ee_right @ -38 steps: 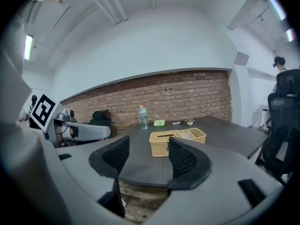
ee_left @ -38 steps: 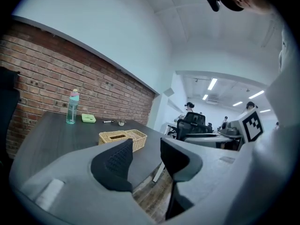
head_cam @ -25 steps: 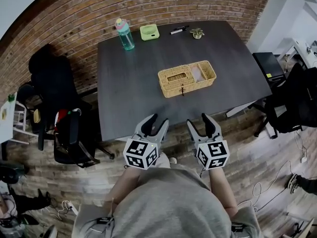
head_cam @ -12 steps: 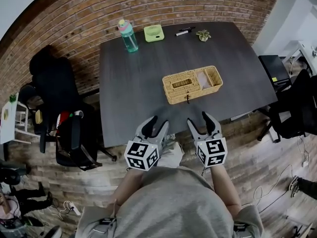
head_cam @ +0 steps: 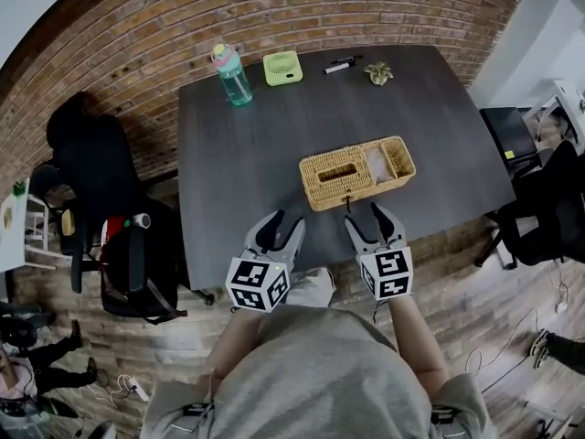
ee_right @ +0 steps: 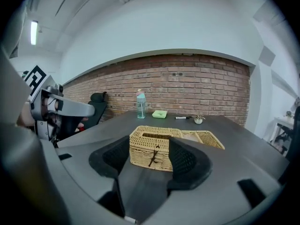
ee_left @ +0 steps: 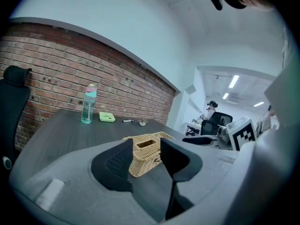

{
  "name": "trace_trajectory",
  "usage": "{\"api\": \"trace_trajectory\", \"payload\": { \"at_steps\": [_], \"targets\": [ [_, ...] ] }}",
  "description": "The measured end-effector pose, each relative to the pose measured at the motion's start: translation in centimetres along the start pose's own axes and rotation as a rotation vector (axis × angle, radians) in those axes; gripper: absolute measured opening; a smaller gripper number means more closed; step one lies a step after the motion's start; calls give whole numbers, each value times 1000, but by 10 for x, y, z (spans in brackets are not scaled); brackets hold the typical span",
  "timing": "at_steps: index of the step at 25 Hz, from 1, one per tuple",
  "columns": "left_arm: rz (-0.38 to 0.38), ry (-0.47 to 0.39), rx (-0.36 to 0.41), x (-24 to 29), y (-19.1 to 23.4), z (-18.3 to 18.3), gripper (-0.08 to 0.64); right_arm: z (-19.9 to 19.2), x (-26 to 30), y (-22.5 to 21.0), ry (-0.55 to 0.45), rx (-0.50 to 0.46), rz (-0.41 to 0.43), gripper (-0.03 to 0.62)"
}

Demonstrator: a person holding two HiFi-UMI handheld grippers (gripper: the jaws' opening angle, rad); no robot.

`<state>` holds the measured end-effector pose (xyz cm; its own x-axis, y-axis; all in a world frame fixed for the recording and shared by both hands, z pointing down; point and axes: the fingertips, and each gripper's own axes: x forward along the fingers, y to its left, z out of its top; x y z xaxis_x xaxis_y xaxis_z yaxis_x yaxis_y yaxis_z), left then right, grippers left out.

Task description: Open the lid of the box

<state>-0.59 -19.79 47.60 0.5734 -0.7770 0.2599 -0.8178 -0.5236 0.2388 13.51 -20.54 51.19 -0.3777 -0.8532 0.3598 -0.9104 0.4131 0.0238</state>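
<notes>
Closer to the table than a second ago, the person in a grey top now holds both grippers at its near edge. The left gripper (head_cam: 285, 222) has its jaws spread wide with nothing between them, hovering over the edge of the dark grey table (head_cam: 238, 172). The right gripper (head_cam: 366, 219), its jaws equally wide and empty, points at the rectangular woven wicker box (head_cam: 340, 174), which sits just beyond its tips, near the table's front edge. The box's slotted lid (ee_right: 157, 134) lies shut, a dark toggle clasp (ee_right: 153, 156) hanging down its front wall. Joined to its right side is a lower open wicker tray (head_cam: 395, 156); a pale patch shows in the tray's compartment next to the lid, too unclear to name. Along the far edge by the brick wall stand a teal water bottle with a pink cap (head_cam: 231, 69), a flat light-green square object (head_cam: 281, 67), a black marker pen (head_cam: 341, 64) and a small potted plant (head_cam: 378, 72).
</notes>
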Motion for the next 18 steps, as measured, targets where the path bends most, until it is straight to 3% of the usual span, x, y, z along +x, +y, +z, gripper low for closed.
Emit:
{"api": "trace_trajectory", "payload": {
  "at_steps": [8,18],
  "targets": [
    [33,29,-22,18,19,-5,181,-17,39,-10,71,-66,22,250],
    [55,51,-30,31,35,-4,181,-33,75,-23,162,-247,24,250]
  ]
}}
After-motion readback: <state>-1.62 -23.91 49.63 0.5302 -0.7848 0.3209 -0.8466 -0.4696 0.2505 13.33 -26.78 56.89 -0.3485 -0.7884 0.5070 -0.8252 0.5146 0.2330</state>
